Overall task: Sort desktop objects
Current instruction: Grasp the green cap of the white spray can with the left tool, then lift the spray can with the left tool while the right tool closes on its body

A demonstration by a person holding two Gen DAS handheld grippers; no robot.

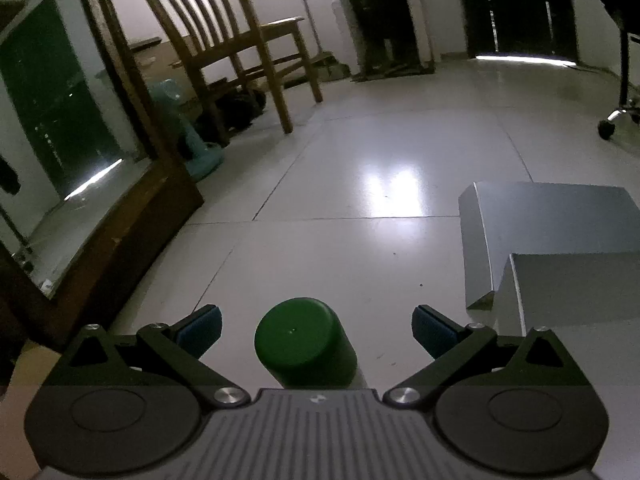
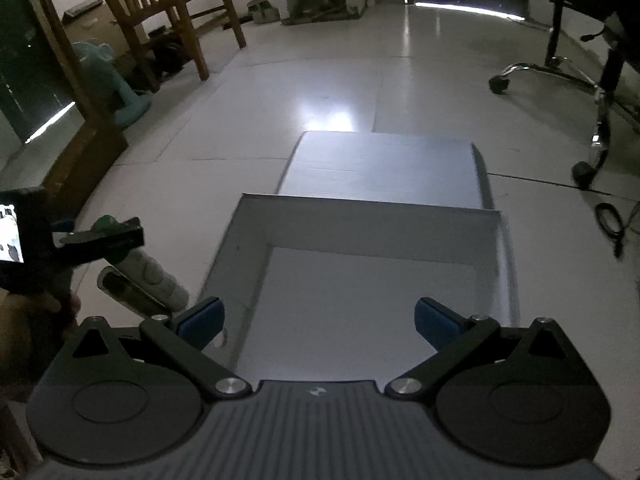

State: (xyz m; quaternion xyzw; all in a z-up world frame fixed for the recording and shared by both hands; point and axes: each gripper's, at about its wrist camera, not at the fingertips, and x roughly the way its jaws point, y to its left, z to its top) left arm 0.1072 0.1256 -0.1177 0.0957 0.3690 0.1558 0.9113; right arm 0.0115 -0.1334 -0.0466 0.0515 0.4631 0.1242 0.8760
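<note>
Pale tiled floor: centre left gripper, fingers spread, around green-capped bottle; right gripper, spread, waits over grey open box.

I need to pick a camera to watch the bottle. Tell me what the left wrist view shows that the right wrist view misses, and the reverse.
Left only: the bottle's green cap end-on, between the open jaws of the left gripper.

Right only: the bottle's pale body lying on the floor, the inside of the open box, and the right gripper, jaws open over the box.

Both: the box, the wooden chair and the tiled floor.
</note>
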